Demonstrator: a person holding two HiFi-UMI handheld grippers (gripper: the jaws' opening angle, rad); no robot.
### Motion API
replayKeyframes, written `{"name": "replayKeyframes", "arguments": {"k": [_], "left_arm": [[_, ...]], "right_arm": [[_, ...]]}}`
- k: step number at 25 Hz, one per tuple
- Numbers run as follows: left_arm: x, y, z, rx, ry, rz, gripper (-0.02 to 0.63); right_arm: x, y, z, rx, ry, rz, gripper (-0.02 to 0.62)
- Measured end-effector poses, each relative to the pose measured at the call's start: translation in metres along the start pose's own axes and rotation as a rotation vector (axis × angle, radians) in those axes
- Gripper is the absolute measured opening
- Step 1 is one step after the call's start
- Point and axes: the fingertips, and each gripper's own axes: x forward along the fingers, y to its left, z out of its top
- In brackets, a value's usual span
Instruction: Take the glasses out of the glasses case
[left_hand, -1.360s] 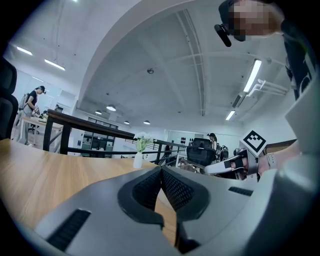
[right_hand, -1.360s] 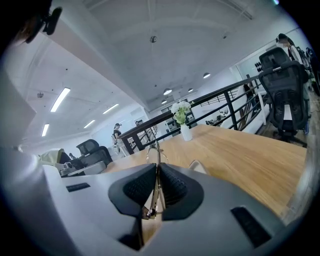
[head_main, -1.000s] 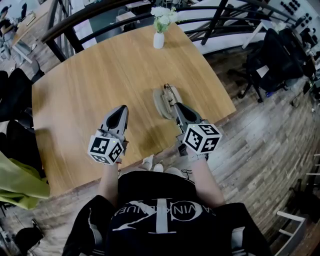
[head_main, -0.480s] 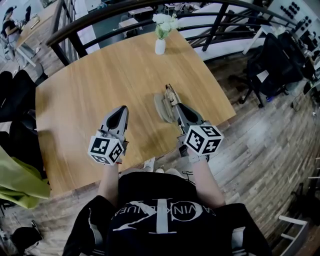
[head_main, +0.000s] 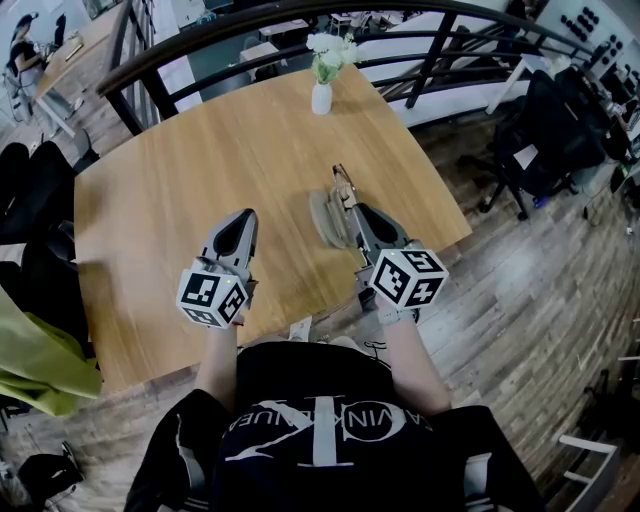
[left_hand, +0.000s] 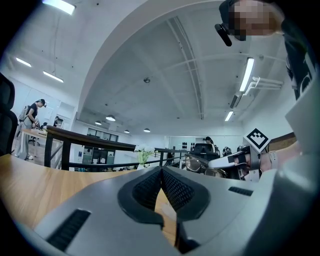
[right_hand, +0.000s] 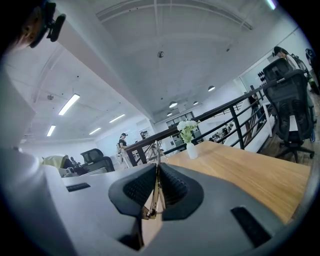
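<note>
A beige glasses case lies open on the wooden table, near its right front part. Just above the case hang the thin-framed glasses, tilted. My right gripper is shut on them. In the right gripper view the thin metal arm and hinge of the glasses are pinched between the pads. My left gripper hovers over the table to the left of the case, shut with nothing in it. In the left gripper view the glasses show at the right, in front of the right gripper.
A white vase with white flowers stands at the table's far edge, also the vase ahead in the right gripper view. A dark railing runs behind the table. Office chairs stand on the floor to the right.
My right gripper has risen a little with the glasses, away from the case. The left gripper has stayed in place.
</note>
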Motion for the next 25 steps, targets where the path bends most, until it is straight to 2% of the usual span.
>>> {"name": "replayKeyframes", "arguments": {"k": [25], "left_arm": [[0.0004,0.0089,0.0081,0.015,-0.014,0.019,0.015]], "right_arm": [[-0.0072,-0.0041,0.0068,-0.01,-0.028,-0.012,0.04]]}}
